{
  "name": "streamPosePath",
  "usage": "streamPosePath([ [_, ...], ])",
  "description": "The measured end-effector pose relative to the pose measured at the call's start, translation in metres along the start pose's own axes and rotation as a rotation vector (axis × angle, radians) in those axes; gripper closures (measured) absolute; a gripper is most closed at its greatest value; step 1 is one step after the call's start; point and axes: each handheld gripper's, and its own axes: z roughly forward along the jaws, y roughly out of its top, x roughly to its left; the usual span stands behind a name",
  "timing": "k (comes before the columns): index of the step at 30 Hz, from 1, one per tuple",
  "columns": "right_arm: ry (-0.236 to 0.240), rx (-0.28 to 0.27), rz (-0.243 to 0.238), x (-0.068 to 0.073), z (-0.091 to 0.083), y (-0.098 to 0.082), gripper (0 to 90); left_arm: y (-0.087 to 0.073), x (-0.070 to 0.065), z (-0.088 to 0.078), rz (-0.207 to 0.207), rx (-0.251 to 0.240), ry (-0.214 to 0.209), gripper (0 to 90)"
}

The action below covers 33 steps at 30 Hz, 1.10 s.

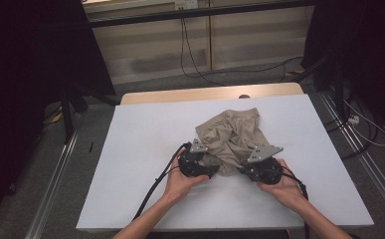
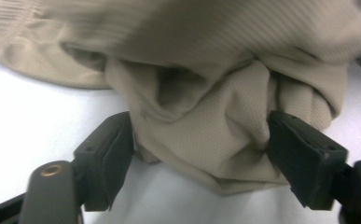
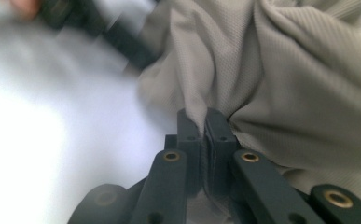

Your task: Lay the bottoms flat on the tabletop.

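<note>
White table [image 1: 145, 149] under crumpled beige mesh-knit garment [image 1: 235, 137], bunched in folds.

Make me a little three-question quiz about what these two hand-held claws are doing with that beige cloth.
1. Which gripper is pinching the beige garment: left gripper or right gripper?
2. True or false: the garment lies neatly folded on the white table.
3. What lies between the left gripper's open jaws?

Key:
1. The right; in the right gripper view its jaws are clamped on a fold.
2. False; it is crumpled.
3. A bunch of the garment.
</note>
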Motion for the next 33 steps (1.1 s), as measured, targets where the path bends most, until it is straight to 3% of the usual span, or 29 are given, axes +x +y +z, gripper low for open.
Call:
streamPosePath([
  [2,-0.009,0.006,0.002,0.003,-0.003,-0.005,82.7,0.000,0.001,-0.004,-0.002,0.000,-0.022,60.4],
  [4,-0.028,-0.021,0.031,0.001,-0.006,-0.004,64.6,0.000,0.003,-0.007,-0.006,0.005,-0.007,77.9],
  [5,-0.059,-0.050,0.044,-0.003,-0.009,0.000,55.7,0.000,0.004,-0.008,-0.014,0.007,-0.006,80.5],
  [8,-0.136,-0.119,0.077,-0.013,-0.015,0.009,41.4,0.000,0.012,-0.016,-0.058,-0.008,0.012,82.2],
  [11,-0.223,-0.138,0.114,-0.032,-0.012,0.016,32.4,0.001,0.021,-0.027,-0.092,-0.036,0.033,82.8],
  [13,-0.248,-0.112,0.164,-0.046,-0.003,0.016,27.3,0.001,0.026,-0.033,-0.113,-0.058,0.039,82.9],
  [17,-0.303,-0.070,0.194,-0.066,0.020,0.014,20.8,-0.001,0.033,-0.043,-0.109,-0.064,0.049,83.1],
  [21,-0.305,-0.021,0.249,-0.082,0.039,0.012,14.4,-0.009,0.033,-0.047,-0.122,-0.055,0.032,83.2],
  [22,-0.257,-0.023,0.325,-0.086,0.042,0.008,18.1,-0.011,0.034,-0.049,-0.122,-0.046,0.020,83.2],
  [23,-0.199,-0.029,0.385,-0.088,0.042,0.006,28.6,-0.013,0.034,-0.050,-0.120,-0.047,0.020,83.2],
  [24,-0.166,-0.036,0.386,-0.089,0.039,0.005,40.8,-0.015,0.033,-0.051,-0.125,-0.047,0.008,83.2],
  [25,-0.127,-0.034,0.379,-0.087,0.036,0.004,52.9,-0.017,0.031,-0.053,-0.127,-0.044,0.002,83.2],
  [27,-0.100,-0.012,0.355,-0.078,0.029,0.004,67.6,-0.020,0.028,-0.059,-0.119,-0.043,-0.015,83.2],
  [30,-0.102,-0.003,0.294,-0.062,0.022,0.004,72.4,-0.025,0.020,-0.070,-0.104,-0.045,-0.032,83.3],
  [33,-0.063,-0.004,0.257,-0.046,0.013,0.004,73.6,-0.032,0.013,-0.084,-0.095,-0.052,-0.053,83.3],
])
